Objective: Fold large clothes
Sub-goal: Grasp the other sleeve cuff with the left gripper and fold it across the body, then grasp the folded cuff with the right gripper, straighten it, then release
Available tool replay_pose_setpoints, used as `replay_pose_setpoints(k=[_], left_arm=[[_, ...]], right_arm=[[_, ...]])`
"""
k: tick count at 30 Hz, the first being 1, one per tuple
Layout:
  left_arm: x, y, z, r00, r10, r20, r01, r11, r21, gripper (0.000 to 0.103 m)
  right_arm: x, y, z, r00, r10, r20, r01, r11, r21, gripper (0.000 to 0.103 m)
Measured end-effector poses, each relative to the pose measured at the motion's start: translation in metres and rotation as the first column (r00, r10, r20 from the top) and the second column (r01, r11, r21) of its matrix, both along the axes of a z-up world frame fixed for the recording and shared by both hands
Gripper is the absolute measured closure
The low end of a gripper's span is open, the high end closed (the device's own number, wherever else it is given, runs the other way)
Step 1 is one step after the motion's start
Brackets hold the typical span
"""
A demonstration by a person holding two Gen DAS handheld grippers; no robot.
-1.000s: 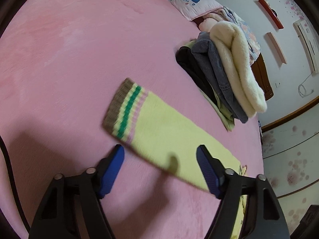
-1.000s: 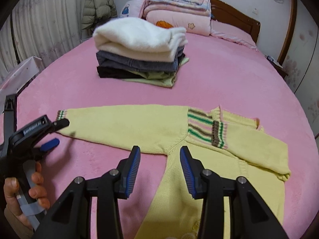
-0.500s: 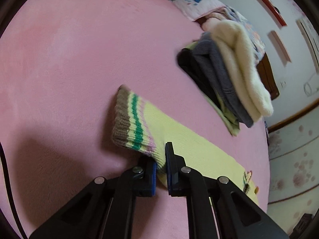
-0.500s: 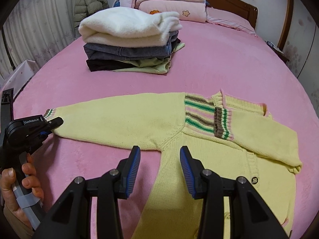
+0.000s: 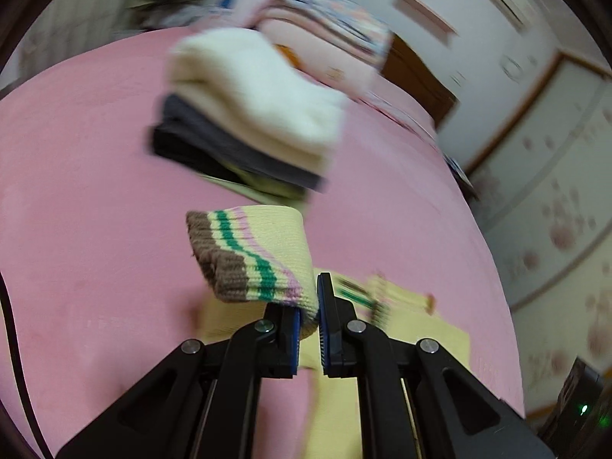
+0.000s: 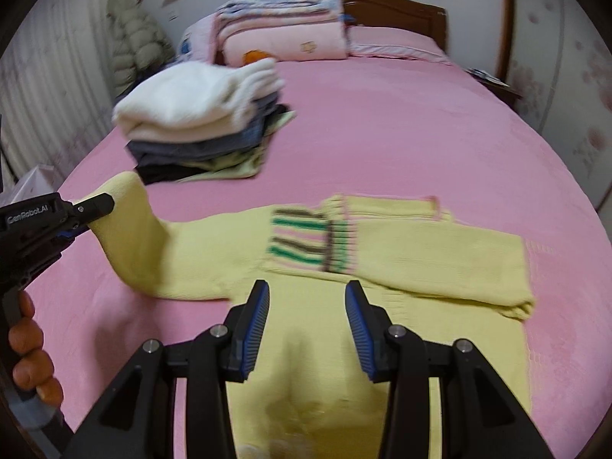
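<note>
A yellow knit sweater (image 6: 382,267) with green, brown and pink stripes lies on the pink bed (image 6: 382,134). Its right sleeve is folded across the chest. My left gripper (image 5: 308,321) is shut on the striped cuff (image 5: 248,260) of the left sleeve and holds it lifted off the bed. It shows in the right wrist view (image 6: 91,210), with the sleeve (image 6: 130,237) arching up from the bed. My right gripper (image 6: 306,329) is open and empty, low over the sweater's body.
A stack of folded clothes (image 6: 199,118), white on top, sits on the bed behind the sweater; it also shows in the left wrist view (image 5: 248,114). Folded quilts (image 6: 283,26) and a wooden headboard (image 6: 394,11) are at the far end.
My left gripper closed on the cuff, then lifted it and carried it toward the sweater's body. The right gripper moved in over the sweater and stayed open.
</note>
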State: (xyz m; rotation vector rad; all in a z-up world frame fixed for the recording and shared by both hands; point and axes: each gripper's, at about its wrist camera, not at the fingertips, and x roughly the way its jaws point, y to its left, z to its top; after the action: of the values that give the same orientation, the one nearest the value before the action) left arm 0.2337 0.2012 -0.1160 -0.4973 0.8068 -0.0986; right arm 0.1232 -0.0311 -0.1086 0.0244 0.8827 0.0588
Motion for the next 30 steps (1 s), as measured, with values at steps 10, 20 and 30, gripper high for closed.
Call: replay_pose_setpoints(k=[10, 20, 30], left_arm=[[0.024, -0.135, -0.073, 0.943, -0.265, -0.2, 0.286, 0.955, 0.084, 0.076], [-0.016, -0.068, -0.033, 0.977, -0.196, -0.083, 0.198, 0.98, 0.016, 0.027], [-0.031, 0.003, -0.064, 0.986, -0.081, -0.144, 0.104, 0.981, 0.164, 0.028]], right_arm=[[-0.015, -0.087, -0.023, 0.985, -0.156, -0.076, 0.156, 0.988, -0.003, 0.061], [-0.007, -0.09, -0.028, 0.988, -0.085, -0.131, 0.109, 0.975, 0.192, 0.061], [0.029, -0.068, -0.054, 0.98, -0.015, -0.198, 0.071, 0.957, 0.279, 0.061]])
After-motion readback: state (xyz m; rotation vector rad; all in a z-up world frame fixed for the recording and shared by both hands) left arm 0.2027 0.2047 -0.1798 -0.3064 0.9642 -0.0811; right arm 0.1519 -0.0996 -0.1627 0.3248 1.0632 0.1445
